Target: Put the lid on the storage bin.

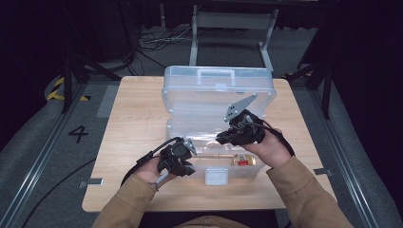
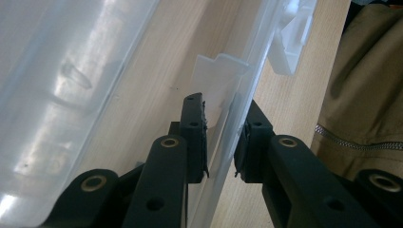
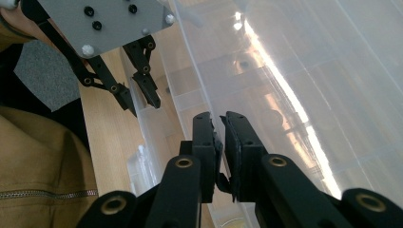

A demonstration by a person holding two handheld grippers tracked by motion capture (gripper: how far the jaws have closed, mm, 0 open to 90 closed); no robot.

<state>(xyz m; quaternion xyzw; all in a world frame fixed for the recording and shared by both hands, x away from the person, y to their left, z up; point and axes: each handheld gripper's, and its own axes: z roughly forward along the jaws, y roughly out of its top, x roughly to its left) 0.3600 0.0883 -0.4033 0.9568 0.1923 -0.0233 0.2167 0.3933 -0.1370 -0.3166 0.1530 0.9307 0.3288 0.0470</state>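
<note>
A clear plastic compartment box (image 1: 204, 167) lies open on the wooden table (image 1: 138, 118), its lid (image 1: 218, 76) standing up at the back. My left gripper (image 1: 187, 164) is at the box's front left, and its jaws straddle the front wall (image 2: 237, 71) with the pads against it. In the left gripper view the gripper (image 2: 221, 137) has one jaw inside the box and one outside. My right gripper (image 1: 221, 138) hovers over the box's inside, pointing left. Its jaws (image 3: 221, 123) stand almost together, and I see nothing between them. The left gripper (image 3: 142, 97) shows beyond them.
A white latch (image 1: 216, 176) hangs on the box's front wall. A small amber and red item (image 1: 243, 160) lies in a front right compartment. Tan sleeves (image 1: 304, 190) come in from the near edge. A metal frame (image 1: 233, 28) and cables stand behind the table.
</note>
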